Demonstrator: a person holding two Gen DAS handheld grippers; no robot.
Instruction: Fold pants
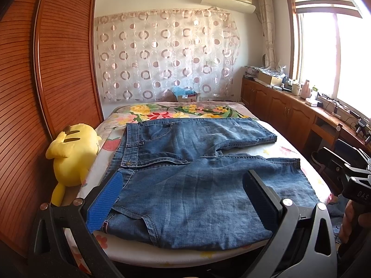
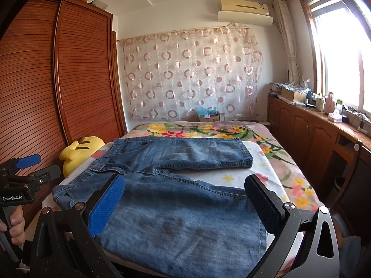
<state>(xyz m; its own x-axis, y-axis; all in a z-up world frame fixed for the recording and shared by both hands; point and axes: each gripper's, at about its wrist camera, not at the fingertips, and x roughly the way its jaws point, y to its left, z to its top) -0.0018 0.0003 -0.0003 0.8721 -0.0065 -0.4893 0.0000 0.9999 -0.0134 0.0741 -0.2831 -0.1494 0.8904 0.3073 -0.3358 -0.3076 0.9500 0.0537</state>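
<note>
Across the bed (image 2: 273, 159) the pants (image 2: 180, 208) lie spread, legs apart; left hand-held gripper (image 1: 183, 199) and right hand-held gripper (image 2: 185, 203) hover wide, empty, so a one-layer pinch could drag denim off the edge

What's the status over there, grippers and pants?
Left gripper and right gripper open, empty. Blue denim jeans spread flat, unfolded. Yellow plush toy beside waistband.

One pair of jeans (image 1: 185, 173); one yellow plush toy (image 1: 71, 153) (beside the bed); two claws.
</note>
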